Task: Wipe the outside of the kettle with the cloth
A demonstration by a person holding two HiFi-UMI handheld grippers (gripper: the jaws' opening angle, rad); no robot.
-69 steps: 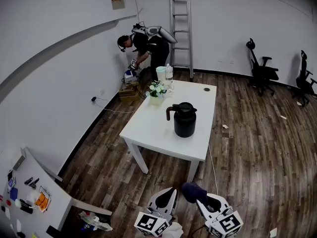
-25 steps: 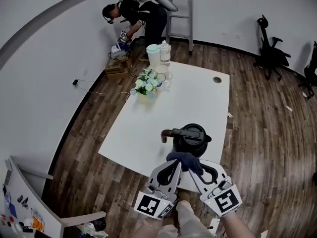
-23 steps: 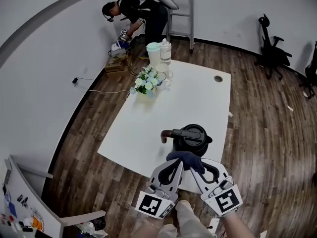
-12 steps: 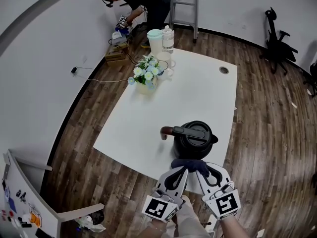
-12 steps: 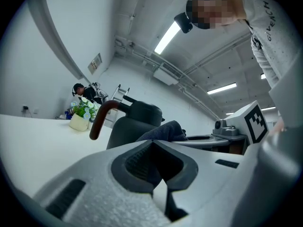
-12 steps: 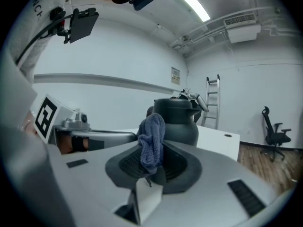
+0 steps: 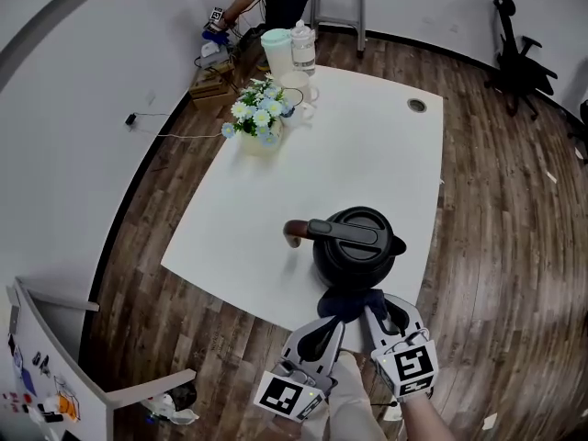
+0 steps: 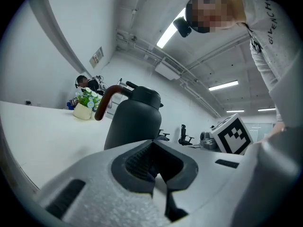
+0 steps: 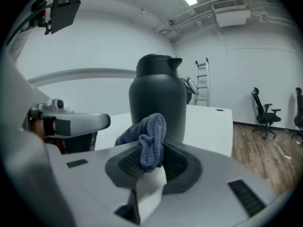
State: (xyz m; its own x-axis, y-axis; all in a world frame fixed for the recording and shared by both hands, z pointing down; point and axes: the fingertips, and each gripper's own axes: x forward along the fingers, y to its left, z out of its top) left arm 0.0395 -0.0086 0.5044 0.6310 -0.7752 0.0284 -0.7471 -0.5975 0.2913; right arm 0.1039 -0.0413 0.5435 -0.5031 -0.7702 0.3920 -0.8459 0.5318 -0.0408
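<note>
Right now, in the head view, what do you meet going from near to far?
First the cloth → kettle → flowers → bottle.

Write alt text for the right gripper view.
The right gripper is shut on a blue cloth, held in front of a black kettle standing on a white table. A ladder and office chairs stand behind.

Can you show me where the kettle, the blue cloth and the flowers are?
kettle (image 7: pixel 342 265), head view, on its black top beside the lid handle.
cloth (image 9: pixel 152 138), right gripper view, on the bunched blue fold.
flowers (image 7: pixel 255 118), head view, on the white blooms.
</note>
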